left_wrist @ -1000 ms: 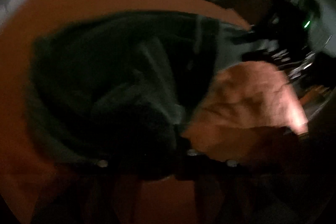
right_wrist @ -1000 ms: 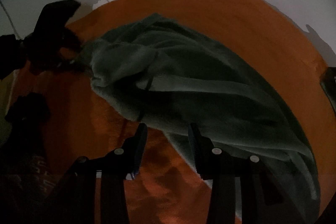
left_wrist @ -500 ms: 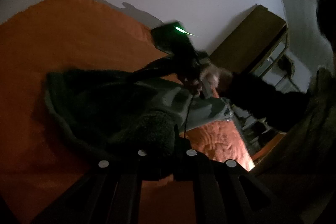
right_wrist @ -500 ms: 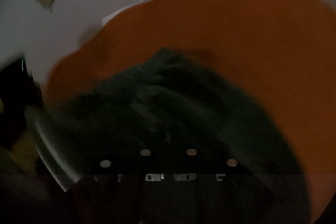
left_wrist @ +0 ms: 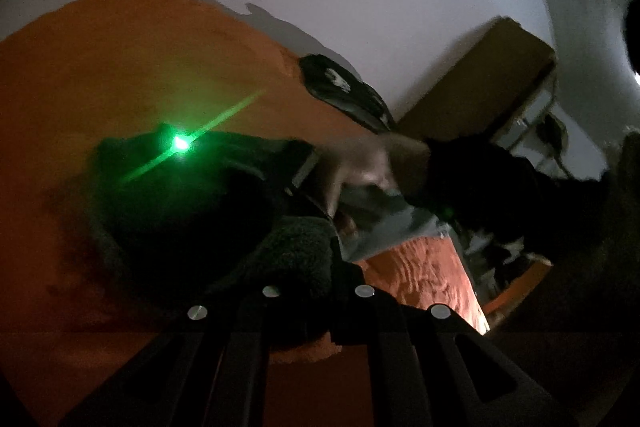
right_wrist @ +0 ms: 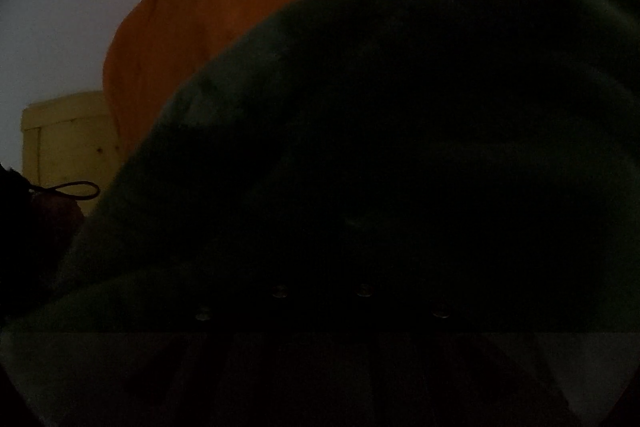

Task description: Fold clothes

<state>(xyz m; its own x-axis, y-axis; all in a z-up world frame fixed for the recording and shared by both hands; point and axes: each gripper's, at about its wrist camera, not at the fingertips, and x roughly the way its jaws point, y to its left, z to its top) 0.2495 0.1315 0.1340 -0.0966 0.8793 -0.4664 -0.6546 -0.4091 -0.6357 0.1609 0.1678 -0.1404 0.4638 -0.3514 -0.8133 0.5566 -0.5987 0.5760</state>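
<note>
A dark green fleece garment (left_wrist: pixel 188 211) lies bunched on an orange bed cover (left_wrist: pixel 120 67). My left gripper (left_wrist: pixel 320 263) is shut on a thick fold of it at the near edge, and the fleece bulges over the fingers. In the left wrist view a hand (left_wrist: pixel 368 163) in a black sleeve holds the right gripper low over the garment's far side, and its green light (left_wrist: pixel 180 143) glows there. In the right wrist view the garment (right_wrist: pixel 400 107) fills the picture. My right gripper (right_wrist: pixel 322 267) is buried in the dark fleece, its jaws together on it.
A black cap with a white print (left_wrist: pixel 344 91) lies at the bed's far edge by the white wall. A brown wooden cabinet (left_wrist: pixel 480 87) stands at the right. A yellow wooden box (right_wrist: pixel 68 143) and a thin cable loop (right_wrist: pixel 76 189) show at the left of the right wrist view.
The right gripper stood open at the garment's edge, then shut and swept across and down onto the fleece. The left gripper rose and turned a little, still holding its fold.
</note>
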